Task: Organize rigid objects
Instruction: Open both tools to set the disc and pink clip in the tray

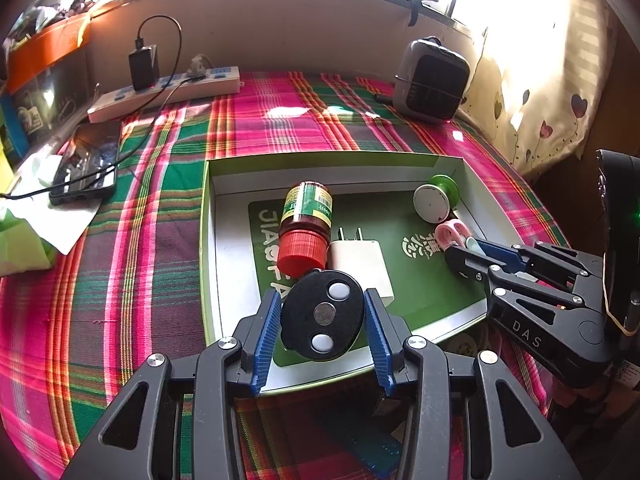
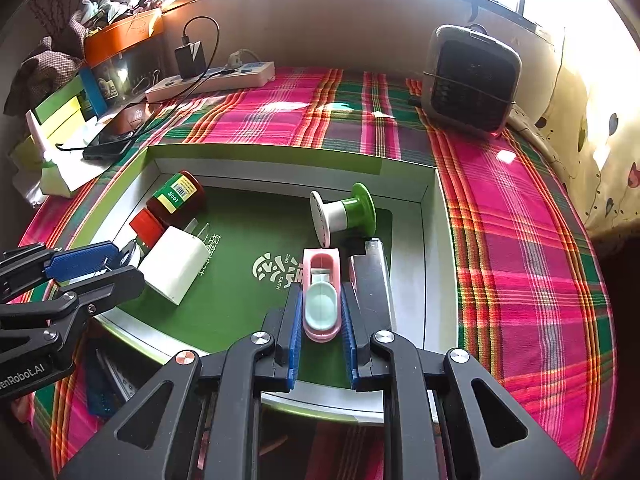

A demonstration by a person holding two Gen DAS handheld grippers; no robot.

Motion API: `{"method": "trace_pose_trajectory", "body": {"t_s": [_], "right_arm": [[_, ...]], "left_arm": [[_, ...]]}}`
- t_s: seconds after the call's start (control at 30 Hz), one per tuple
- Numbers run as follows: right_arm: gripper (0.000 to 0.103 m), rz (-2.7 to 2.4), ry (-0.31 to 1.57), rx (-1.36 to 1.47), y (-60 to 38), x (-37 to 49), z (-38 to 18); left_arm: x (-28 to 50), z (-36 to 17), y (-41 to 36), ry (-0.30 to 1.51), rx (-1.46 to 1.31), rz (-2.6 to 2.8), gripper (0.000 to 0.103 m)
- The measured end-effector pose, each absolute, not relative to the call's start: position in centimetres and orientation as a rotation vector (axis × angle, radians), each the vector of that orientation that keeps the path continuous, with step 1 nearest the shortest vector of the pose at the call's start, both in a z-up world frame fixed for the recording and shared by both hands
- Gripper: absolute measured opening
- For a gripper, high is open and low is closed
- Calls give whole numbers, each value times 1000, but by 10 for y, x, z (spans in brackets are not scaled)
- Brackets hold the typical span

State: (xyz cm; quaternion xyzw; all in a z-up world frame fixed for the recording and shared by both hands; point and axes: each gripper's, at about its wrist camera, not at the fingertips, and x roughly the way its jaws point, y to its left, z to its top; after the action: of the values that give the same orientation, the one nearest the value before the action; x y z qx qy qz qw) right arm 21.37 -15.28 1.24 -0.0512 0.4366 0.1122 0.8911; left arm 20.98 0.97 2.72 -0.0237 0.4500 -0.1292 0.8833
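The left claw [image 1: 323, 320] covers the near corner of the white charger [image 1: 362, 266] and part of the green box [image 1: 208, 240] floor print. In the right wrist view the right claw [image 2: 320, 322] hides the near end of the pink-and-mint case [image 2: 321, 300]. The bottle [image 2: 176, 198] label is too small to read (only "100P" shows). A blue item [image 1: 372, 454] on the desk below the box is half hidden and blurred. The window glare washes out everything outside.
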Motion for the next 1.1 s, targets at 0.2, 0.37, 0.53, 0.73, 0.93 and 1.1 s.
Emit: {"method": "trace_pose_trajectory", "body": {"t_s": [0.2, 0.37, 0.53, 0.73, 0.93, 1.1], "right_arm": [[19, 237, 906, -101, -154, 213, 12], [19, 234, 908, -100, -155, 212, 12], [19, 233, 908, -97, -156, 211, 12], [23, 229, 894, -87, -157, 208, 14], [38, 236, 877, -70, -159, 201, 19], [39, 240, 861, -59, -159, 194, 23]], "left_arm": [[209, 27, 9, 941, -51, -271, 41], [208, 27, 8, 942, -50, -267, 41], [208, 27, 8, 942, -49, -265, 41], [204, 28, 9, 933, -48, -258, 41], [196, 36, 7, 904, -48, -266, 41], [185, 41, 6, 891, -50, -267, 41]]}}
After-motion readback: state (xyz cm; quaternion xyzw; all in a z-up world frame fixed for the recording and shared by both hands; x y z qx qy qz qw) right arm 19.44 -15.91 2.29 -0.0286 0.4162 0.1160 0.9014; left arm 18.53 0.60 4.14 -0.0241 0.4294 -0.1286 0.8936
